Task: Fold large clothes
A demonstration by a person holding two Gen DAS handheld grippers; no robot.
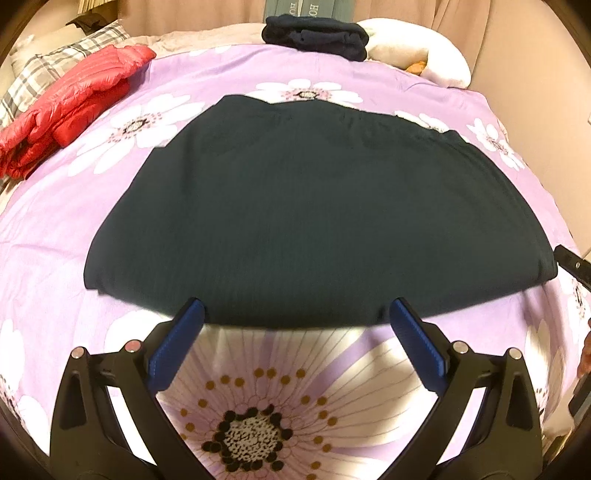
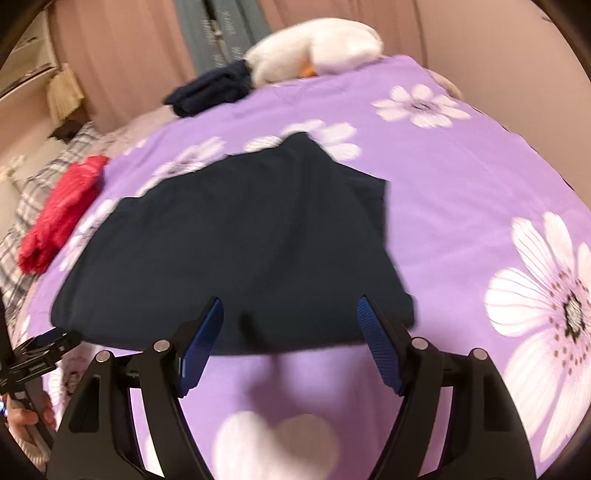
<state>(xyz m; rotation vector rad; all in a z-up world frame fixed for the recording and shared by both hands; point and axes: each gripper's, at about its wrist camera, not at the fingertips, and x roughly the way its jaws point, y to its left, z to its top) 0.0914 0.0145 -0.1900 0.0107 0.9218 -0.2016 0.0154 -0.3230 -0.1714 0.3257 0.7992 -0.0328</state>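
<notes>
Dark garment (image 1: pixel 317 214): lies flat on the bed (image 1: pixel 74 229), spread over the purple flowered cover, already doubled into a broad slab with its near hem toward the camera.

Left wrist view: left hand-held gripper (image 1: pixel 297 314) spread wide, empty, blue tips level with the near hem, probably placed to take that edge for the next fold. Red puffer jacket (image 1: pixel 70 107) lies well apart at the far left. A folded dark pile (image 1: pixel 314 35) sits at the far edge beside a white plush toy (image 1: pixel 443 55), seemingly set aside as finished.

Right wrist view (blurred): right hand-held gripper (image 2: pixel 290 314) likewise wide apart, holding nothing, over the hem nearer the garment's right corner. Same jacket and pile visible beyond.
</notes>
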